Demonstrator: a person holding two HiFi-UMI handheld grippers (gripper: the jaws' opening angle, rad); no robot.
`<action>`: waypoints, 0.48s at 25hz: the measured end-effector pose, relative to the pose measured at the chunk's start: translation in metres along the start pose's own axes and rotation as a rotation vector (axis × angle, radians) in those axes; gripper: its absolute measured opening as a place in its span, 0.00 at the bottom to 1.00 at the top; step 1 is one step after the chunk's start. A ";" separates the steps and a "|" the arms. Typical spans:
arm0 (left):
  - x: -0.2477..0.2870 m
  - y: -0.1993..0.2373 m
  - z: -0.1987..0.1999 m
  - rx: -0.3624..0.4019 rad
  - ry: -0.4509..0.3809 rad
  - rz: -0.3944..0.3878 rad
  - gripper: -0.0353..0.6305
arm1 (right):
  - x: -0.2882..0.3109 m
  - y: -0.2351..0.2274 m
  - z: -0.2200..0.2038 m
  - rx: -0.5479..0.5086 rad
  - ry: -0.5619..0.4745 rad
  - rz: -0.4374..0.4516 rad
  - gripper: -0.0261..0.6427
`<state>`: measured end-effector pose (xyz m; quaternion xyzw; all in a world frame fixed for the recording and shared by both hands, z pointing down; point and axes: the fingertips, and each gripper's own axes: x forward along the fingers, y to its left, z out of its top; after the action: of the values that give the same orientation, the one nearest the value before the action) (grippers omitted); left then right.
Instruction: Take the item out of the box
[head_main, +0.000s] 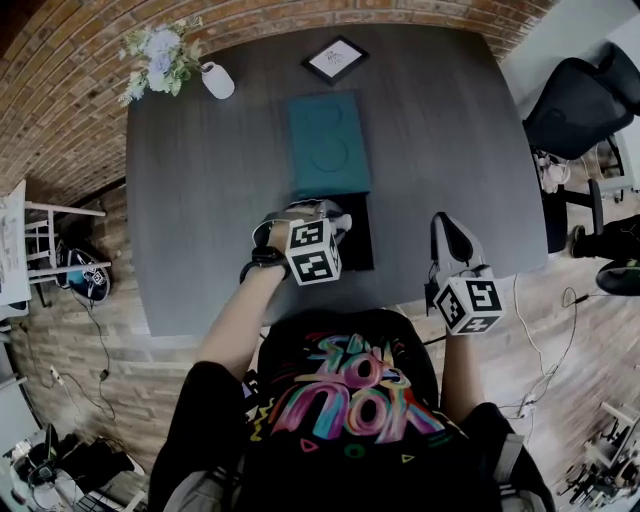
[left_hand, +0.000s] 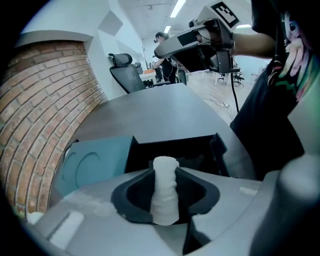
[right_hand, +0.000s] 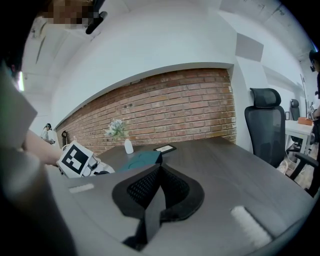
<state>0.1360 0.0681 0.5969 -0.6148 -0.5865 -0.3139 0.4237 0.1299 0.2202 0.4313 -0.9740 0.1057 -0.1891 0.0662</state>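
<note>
At the left, the left gripper (head_main: 316, 222) points steeply down over the open black box (head_main: 361, 238). It is clenched on the white ribbed cylinder (left_hand: 165, 187), which stands upright between its pads with its top poking past them and the box's dark interior right behind it. The lift looks to be the step in hand, so the grip should stay even and the rise go straight up, without tipping the cylinder into the rim. Whether its lower end is clear of the box wall cannot be told. The teal lid (head_main: 328, 143) lies flat against the box's far side, so the bare bench (head_main: 200, 220) to the left suits a set-down. At the right, the right gripper (right_hand: 156, 192) is clenched on nothing, beside the box, and could steady it should it drag.
</note>
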 end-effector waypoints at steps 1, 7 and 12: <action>-0.004 0.003 0.002 -0.001 -0.011 0.014 0.25 | 0.002 0.001 0.001 -0.003 0.000 0.005 0.04; -0.028 0.019 0.008 -0.040 -0.054 0.106 0.25 | 0.013 0.012 0.007 -0.024 -0.002 0.042 0.04; -0.052 0.033 0.007 -0.079 -0.092 0.169 0.25 | 0.026 0.025 0.013 -0.042 -0.002 0.077 0.04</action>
<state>0.1615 0.0521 0.5427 -0.6921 -0.5385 -0.2712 0.3969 0.1543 0.1909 0.4241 -0.9706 0.1472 -0.1831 0.0529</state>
